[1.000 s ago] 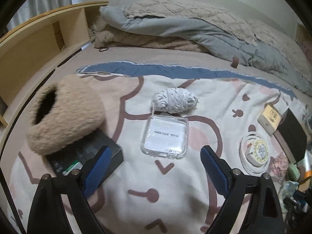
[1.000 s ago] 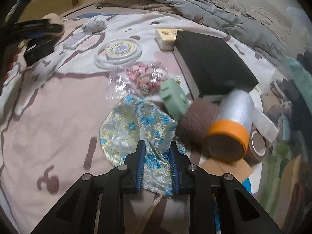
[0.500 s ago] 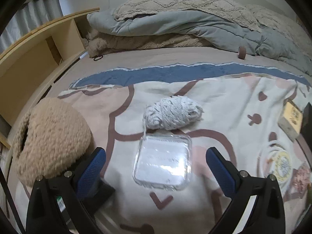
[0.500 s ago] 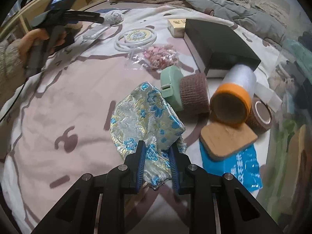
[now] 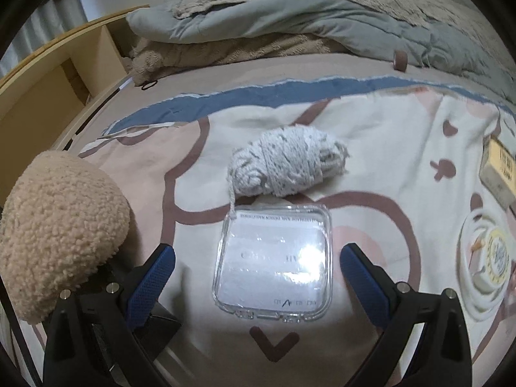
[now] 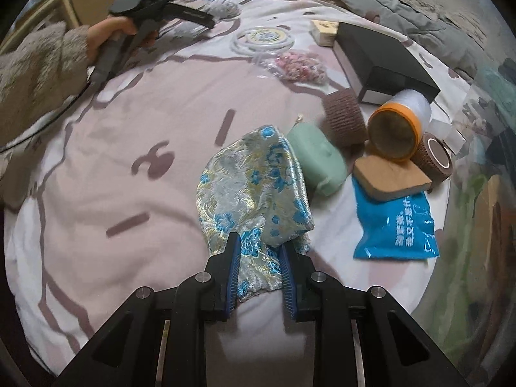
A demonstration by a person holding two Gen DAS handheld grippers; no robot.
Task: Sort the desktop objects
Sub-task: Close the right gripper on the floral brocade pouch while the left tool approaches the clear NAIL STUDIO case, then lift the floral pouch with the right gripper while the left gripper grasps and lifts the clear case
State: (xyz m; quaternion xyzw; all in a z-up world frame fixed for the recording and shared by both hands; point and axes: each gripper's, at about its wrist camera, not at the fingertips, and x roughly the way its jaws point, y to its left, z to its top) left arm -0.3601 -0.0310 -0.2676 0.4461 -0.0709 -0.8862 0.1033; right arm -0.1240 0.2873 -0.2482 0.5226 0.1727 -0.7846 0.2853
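Left gripper (image 5: 257, 269): jaws have just spread to full width, nothing gripped. The clear plastic case (image 5: 274, 262) lies flat between the 2 fingers, untouched, bare bedspread (image 5: 380, 161) on both sides. White yarn bundle (image 5: 287, 167) at 12 o'clock, touching the case's far edge; fleece slipper (image 5: 58, 225) at 9 o'clock.

Right gripper (image 6: 259, 269): pads pinch the brocade pouch (image 6: 251, 190). Open bedspread from 8 to 11 o'clock; clutter from 1 to 3 o'clock.

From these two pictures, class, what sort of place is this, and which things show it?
Most likely a bedroom, with the sorting done on a bed. A grey quilt lies heaped at the back, a printed sheet covers the soft surface, and a wooden bed frame runs along one side.
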